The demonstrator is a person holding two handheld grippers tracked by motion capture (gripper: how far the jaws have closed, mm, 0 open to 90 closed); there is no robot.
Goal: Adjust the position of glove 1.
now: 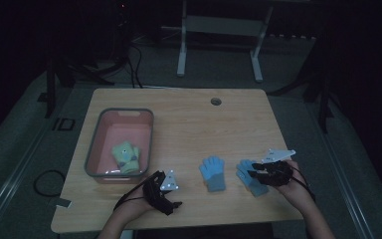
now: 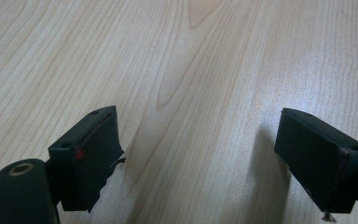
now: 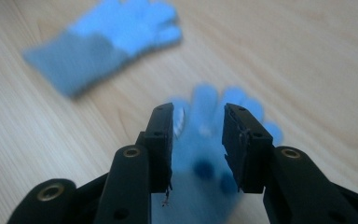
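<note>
Now my right gripper hovers, jaws apart, over the blue glove near the surface's right edge — nothing clamped.

Soft knitted blue gloves, pale matt wood-grain table, smooth pink plastic bin, matt black claws.

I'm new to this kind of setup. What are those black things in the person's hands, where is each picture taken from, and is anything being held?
A person holds a hand-operated claw in each hand. The high view looks down on the wooden table. The left claw rests open over bare wood. The right claw hovers over one blue glove, jaws apart, gripping nothing. A second blue glove lies beside it. A pink bin holds a yellowish glove. The other two pictures come from cameras on the claws.
</note>
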